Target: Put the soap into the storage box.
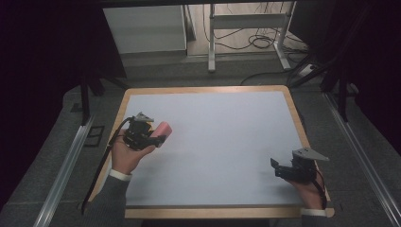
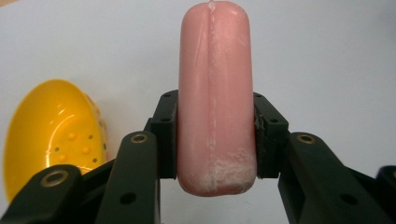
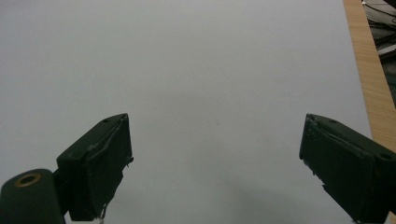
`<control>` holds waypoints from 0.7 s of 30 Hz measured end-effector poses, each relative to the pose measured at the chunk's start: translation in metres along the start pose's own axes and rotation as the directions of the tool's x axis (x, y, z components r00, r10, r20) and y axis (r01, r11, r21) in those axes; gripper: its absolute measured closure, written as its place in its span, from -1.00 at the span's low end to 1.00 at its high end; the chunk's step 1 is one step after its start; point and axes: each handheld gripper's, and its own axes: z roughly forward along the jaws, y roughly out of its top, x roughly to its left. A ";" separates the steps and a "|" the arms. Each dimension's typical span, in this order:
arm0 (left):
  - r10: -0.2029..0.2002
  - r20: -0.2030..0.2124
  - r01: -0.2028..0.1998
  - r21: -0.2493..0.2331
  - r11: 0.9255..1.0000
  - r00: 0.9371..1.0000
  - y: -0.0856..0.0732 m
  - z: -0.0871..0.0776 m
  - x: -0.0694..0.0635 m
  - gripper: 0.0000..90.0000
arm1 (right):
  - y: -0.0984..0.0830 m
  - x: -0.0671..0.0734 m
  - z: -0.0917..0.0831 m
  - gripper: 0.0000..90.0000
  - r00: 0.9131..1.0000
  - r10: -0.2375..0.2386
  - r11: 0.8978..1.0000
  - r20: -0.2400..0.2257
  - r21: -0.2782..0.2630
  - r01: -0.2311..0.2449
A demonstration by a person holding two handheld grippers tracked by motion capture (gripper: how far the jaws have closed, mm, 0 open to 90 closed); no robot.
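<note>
Pink and glossy, a sausage (image 2: 215,98) in a plastic skin sits clamped between the two black jaws of the left tongs (image 2: 215,140), the pads pressing on its sides near one whitish, scuffed end while the rest of it sticks out past the jaw tips. In the high view the same left tongs (image 1: 158,138) are in the person's left hand (image 1: 126,156) over the left part of the desk (image 1: 222,142), with the sausage (image 1: 163,128) pointing toward the middle of the pale grey desk top and held clear of it. In the left gripper view a yellow plastic bowl (image 2: 51,140) with small raised dots inside shows beside the left jaw, lying tipped on the grey surface. The right tongs (image 1: 279,169) are in the right hand (image 1: 309,187) near the right front corner of the desk, well apart from the sausage. In the right gripper view the right tongs (image 3: 215,154) stand wide open with only bare grey surface between the pads, and the wooden rim of the desk runs along the right edge.
</note>
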 end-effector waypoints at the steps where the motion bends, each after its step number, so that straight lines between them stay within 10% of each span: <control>1: -0.003 -0.001 0.003 -0.002 1.000 1.000 0.000 -0.001 0.001 0.34 | 0.000 0.000 0.000 -0.80 1.000 -0.001 1.000 0.001 0.002 0.001; 21: -0.043 -0.030 0.043 -0.025 0.999 0.999 -0.002 -0.011 0.020 0.34 | -0.001 0.001 0.001 -0.80 1.000 -0.004 1.000 0.004 0.011 0.004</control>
